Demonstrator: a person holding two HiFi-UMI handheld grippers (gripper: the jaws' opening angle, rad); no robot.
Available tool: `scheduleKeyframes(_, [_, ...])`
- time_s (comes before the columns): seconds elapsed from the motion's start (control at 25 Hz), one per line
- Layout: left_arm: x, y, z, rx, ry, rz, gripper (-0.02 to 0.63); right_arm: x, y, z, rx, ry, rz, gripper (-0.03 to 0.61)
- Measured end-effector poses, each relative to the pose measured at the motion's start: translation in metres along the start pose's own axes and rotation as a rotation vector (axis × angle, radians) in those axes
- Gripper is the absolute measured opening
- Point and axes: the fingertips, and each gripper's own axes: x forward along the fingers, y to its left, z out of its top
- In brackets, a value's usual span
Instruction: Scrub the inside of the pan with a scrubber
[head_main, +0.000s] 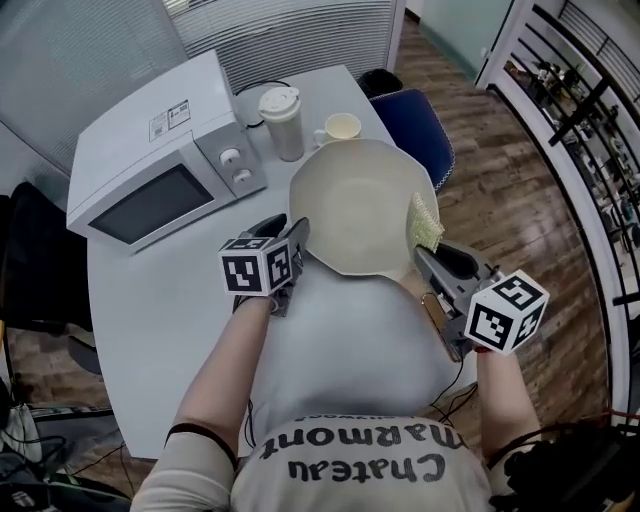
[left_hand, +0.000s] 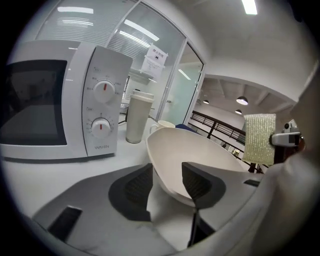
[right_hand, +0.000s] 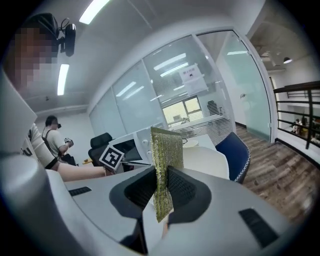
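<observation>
A cream pan (head_main: 360, 205) sits on the grey table, in front of me. My left gripper (head_main: 297, 240) is at its near left rim and stands open. In the left gripper view the rim (left_hand: 167, 186) passes between the two jaws, one pad (left_hand: 197, 184) inside the pan and the other outside, with a gap showing. My right gripper (head_main: 425, 258) is shut on a yellow-green scrubber (head_main: 425, 222), held upright over the pan's right rim. The right gripper view shows the scrubber (right_hand: 166, 155) pinched between the pads, with the pan (right_hand: 210, 160) behind it.
A white microwave (head_main: 150, 165) stands at the table's far left. A lidded tumbler (head_main: 282, 122) and a mug (head_main: 340, 130) stand behind the pan. A blue chair (head_main: 415, 125) is at the table's (head_main: 150, 310) far right edge. Another person (right_hand: 50, 140) stands across the room.
</observation>
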Motion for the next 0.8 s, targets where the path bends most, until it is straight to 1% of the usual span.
scheduleKeyframes(0.2, [0.016, 0.004, 0.002, -0.055, 0.027, -0.028, 0.189, 0.048, -0.003, 0.019, -0.075, 0.045, 0.065, 0.061])
scheduleKeyframes(0.28, [0.022, 0.006, 0.000, -0.082, 0.040, -0.032, 0.187, 0.072, -0.008, 0.022, -0.087, 0.061, 0.068, 0.061])
scheduleKeyframes(0.4, [0.030, 0.006, -0.005, -0.101, 0.059, -0.029, 0.189, 0.113, -0.017, 0.024, -0.083, 0.098, 0.062, 0.061])
scheduleKeyframes(0.56, [0.038, 0.007, -0.012, -0.109, 0.076, -0.005, 0.173, 0.161, -0.021, 0.010, -0.072, 0.171, 0.067, 0.061])
scheduleKeyframes(0.68, [0.041, 0.007, -0.014, -0.088, 0.075, 0.013, 0.173, 0.188, -0.020, -0.002, -0.068, 0.208, 0.080, 0.061])
scheduleKeyframes(0.8, [0.042, 0.007, -0.014, -0.087, 0.071, 0.007, 0.170, 0.214, -0.017, -0.014, -0.082, 0.252, 0.100, 0.061])
